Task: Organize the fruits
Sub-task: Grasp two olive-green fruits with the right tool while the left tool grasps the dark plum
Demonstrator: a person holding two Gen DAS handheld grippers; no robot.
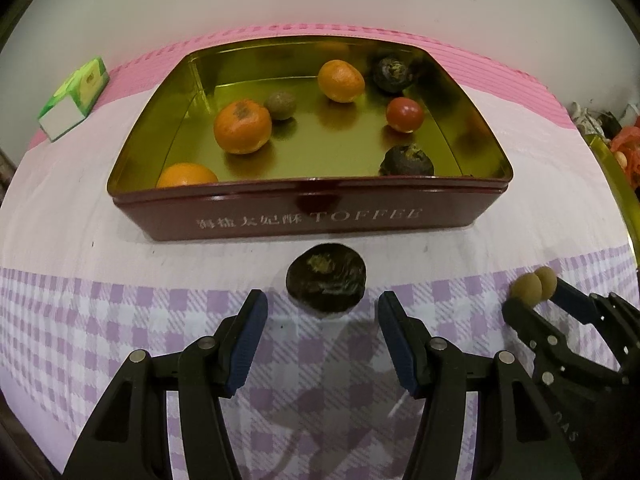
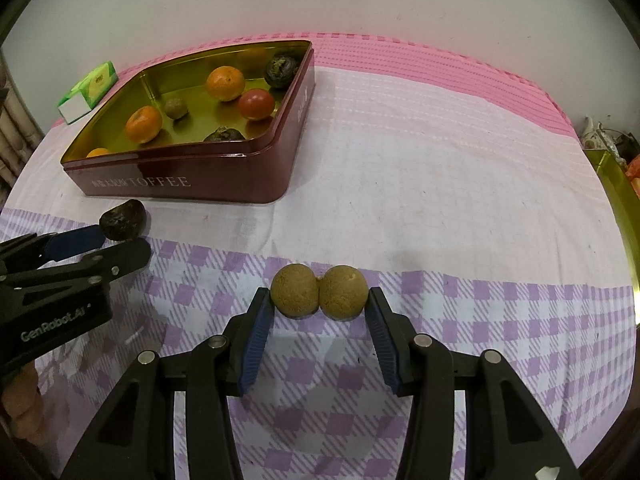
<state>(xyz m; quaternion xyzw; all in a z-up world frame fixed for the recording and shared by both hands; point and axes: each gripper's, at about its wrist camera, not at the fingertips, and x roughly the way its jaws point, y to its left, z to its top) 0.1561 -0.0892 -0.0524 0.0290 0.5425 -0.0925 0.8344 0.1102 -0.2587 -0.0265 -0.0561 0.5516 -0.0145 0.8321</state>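
The left gripper [image 1: 322, 306] hovers low over the checked cloth [image 1: 120, 320] covering the surface, its jaws spread wide and empty, with a dark wrinkled fruit [image 1: 326, 277] lying on the cloth just ahead of the blue pads, apart from both and just in front of the maroon toffee tin [image 1: 304, 216]. The right gripper [image 2: 320, 304] has its jaws set either side of a joined pair of tan round fruits [image 2: 319, 291], pads at or nearly at their outer sides, though I cannot tell whether they truly clamp. Inside the tin lie three oranges, a red tomato [image 1: 405, 114], a small brownish fruit [image 1: 281, 105] and two more dark fruits, and a green carton [image 1: 74, 96] sits left of it.
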